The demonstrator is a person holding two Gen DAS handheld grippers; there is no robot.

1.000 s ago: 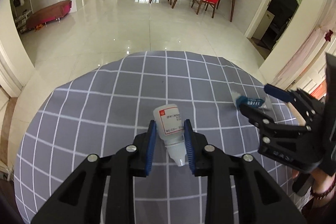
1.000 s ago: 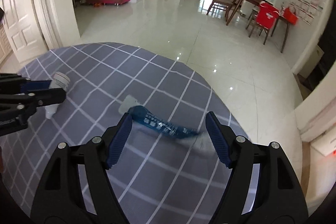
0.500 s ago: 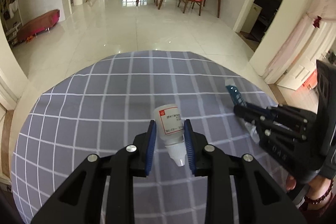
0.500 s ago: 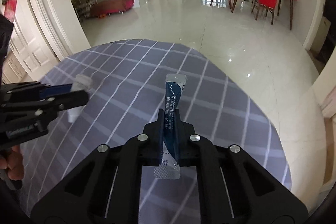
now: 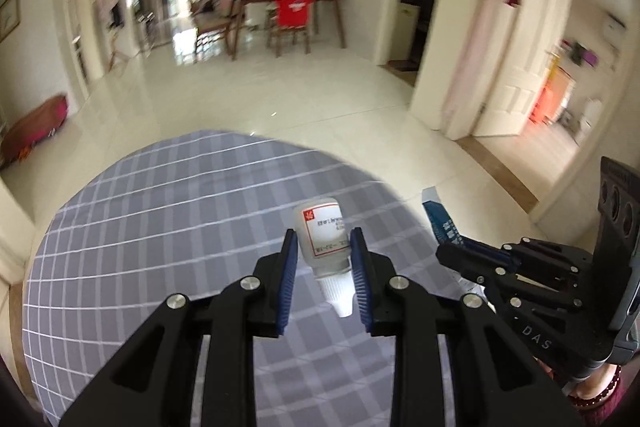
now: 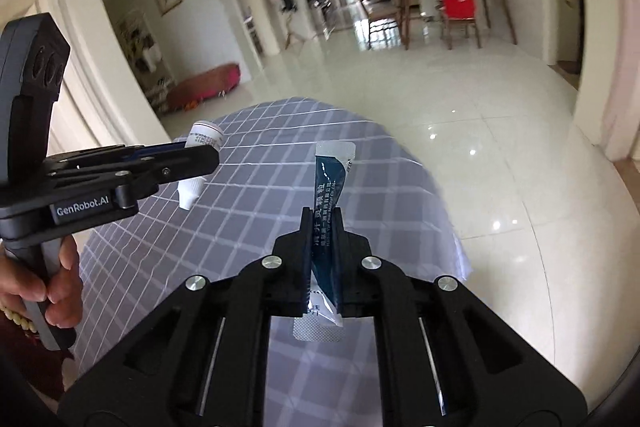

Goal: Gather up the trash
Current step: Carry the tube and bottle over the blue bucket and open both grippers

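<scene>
My left gripper (image 5: 323, 251) is shut on a small white plastic bottle (image 5: 323, 237) with a red-edged label, cap toward the camera, held above the grey checked tablecloth (image 5: 160, 227). My right gripper (image 6: 323, 223) is shut on a dark blue sachet (image 6: 330, 195) with silver ends, held upright above the cloth (image 6: 256, 211). In the left wrist view the right gripper (image 5: 460, 247) and its sachet (image 5: 440, 219) are at the right. In the right wrist view the left gripper (image 6: 200, 157) and the bottle (image 6: 200, 147) are at the left.
The round table stands on a glossy tiled floor (image 5: 280, 107). A dining table with chairs and red bags (image 5: 296, 11) is far back. A red cushion (image 6: 208, 87) lies by the left wall. A doorway (image 5: 520, 67) opens at the right.
Both grippers have risen and tilted up with their loads, so more of the room shows. One second ago the right gripper was open around the sachet on the cloth; it has since shut on it.
</scene>
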